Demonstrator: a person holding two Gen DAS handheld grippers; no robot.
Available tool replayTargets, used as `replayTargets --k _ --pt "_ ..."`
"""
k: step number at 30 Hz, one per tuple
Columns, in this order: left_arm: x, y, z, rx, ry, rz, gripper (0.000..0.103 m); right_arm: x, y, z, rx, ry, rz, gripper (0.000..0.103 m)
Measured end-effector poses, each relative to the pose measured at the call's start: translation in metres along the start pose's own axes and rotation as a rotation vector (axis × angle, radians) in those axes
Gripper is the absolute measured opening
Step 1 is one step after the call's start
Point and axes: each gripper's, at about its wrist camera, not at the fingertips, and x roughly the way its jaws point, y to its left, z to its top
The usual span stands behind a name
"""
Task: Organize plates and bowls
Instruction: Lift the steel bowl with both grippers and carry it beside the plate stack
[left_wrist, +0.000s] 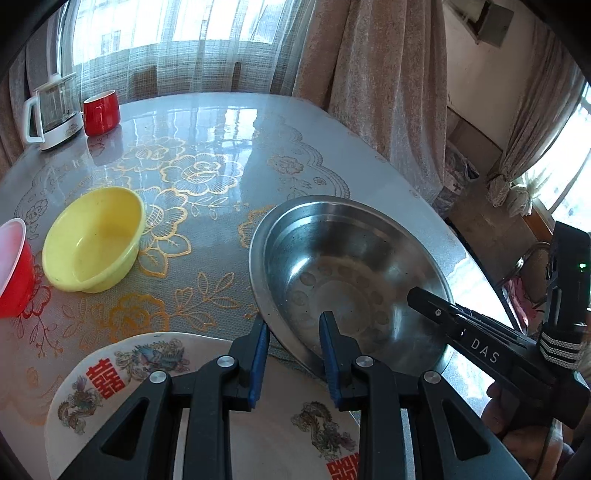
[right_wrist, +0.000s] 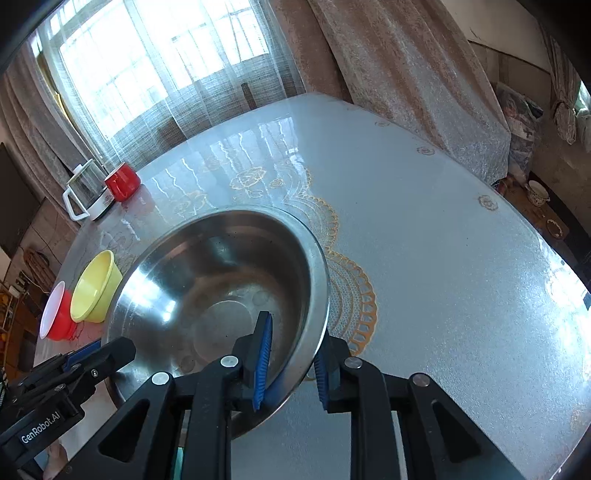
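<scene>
A large steel bowl (left_wrist: 332, 266) sits on the table, its near rim over a white plate with red characters and dragons (left_wrist: 122, 384). My left gripper (left_wrist: 295, 354) is open, its jaws straddling the bowl's near-left rim without pinching it. My right gripper (right_wrist: 291, 358) is open too, one finger inside the steel bowl (right_wrist: 207, 291) and one outside its right rim; it also shows in the left wrist view (left_wrist: 421, 295). A yellow bowl (left_wrist: 92, 240) and a red bowl (left_wrist: 13, 269) stand to the left.
A glass kettle (left_wrist: 55, 110) and a red mug (left_wrist: 101, 112) stand at the far left of the table (right_wrist: 443, 240). Curtains hang behind the table. The table's right edge drops off close beside the steel bowl.
</scene>
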Motion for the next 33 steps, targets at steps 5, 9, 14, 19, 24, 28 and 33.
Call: replayTargets --k 5,9,14,19,24,28,33 --pt "-0.008 -0.022 -0.009 0.048 0.002 -0.010 0.028 -0.021 -0.016 -0.013 0.022 -0.023 -0.012 0.022" --pt "-0.014 -0.039 -0.018 0.069 0.008 -0.034 0.029 -0.036 -0.030 -0.022 0.038 -0.030 -0.025 0.022" --pt "-0.022 -0.057 -0.036 0.101 0.008 -0.048 0.029 -0.049 -0.046 -0.037 0.056 -0.022 -0.042 0.022" --pt "-0.021 -0.066 -0.053 0.124 0.020 -0.059 0.030 -0.054 -0.058 -0.052 0.078 -0.010 -0.046 0.022" --pt "-0.017 -0.070 -0.063 0.143 0.025 -0.046 0.031 -0.058 -0.058 -0.058 0.075 -0.022 -0.063 0.022" --pt "-0.018 -0.070 -0.066 0.139 0.032 -0.064 0.033 -0.060 -0.062 -0.061 0.094 -0.021 -0.048 0.024" --pt "-0.021 -0.070 -0.069 0.146 0.030 -0.075 0.038 -0.065 -0.067 -0.056 0.127 -0.031 -0.021 0.031"
